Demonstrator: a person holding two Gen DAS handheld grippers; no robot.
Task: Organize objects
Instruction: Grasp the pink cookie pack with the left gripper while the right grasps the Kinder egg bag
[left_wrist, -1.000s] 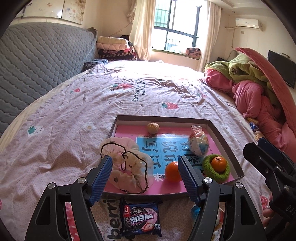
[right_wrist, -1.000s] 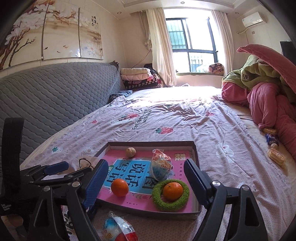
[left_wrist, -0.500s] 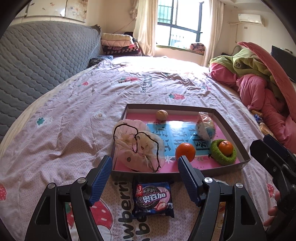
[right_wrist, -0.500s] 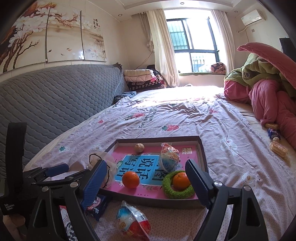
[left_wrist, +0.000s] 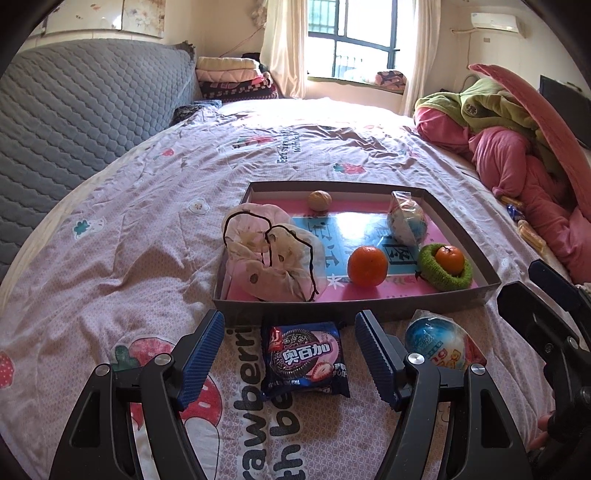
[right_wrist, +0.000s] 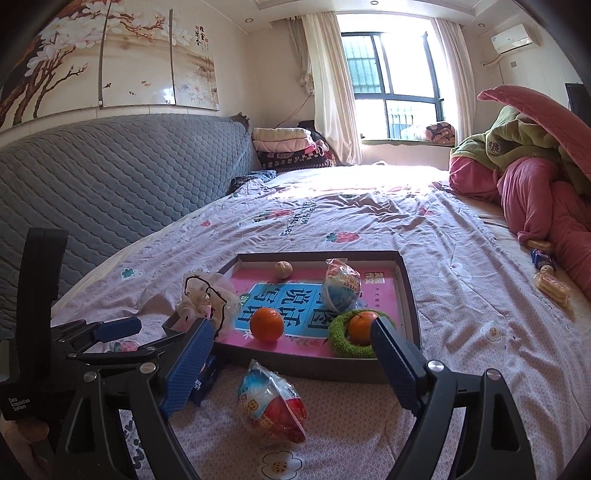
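Approach step, by my reading. You held the left gripper (left_wrist: 290, 354) spread wide and empty over the cookie packet (left_wrist: 306, 358), the right gripper (right_wrist: 291, 360) likewise over the wrapped toy egg (right_wrist: 273, 406) (both lay just outside the tray (left_wrist: 369, 309)). Next: descend, clamp, lift in.

Home bedroom, wide bed (right_wrist: 369, 206), padded headboard (right_wrist: 110, 177), curtained window (right_wrist: 391, 81)

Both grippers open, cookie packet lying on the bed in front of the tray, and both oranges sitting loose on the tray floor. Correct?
Not quite. Only one orange lies loose in the tray; the other orange sits in the green ring, as the left wrist view shows. The cookie packet and the open left gripper and right gripper are as you say.
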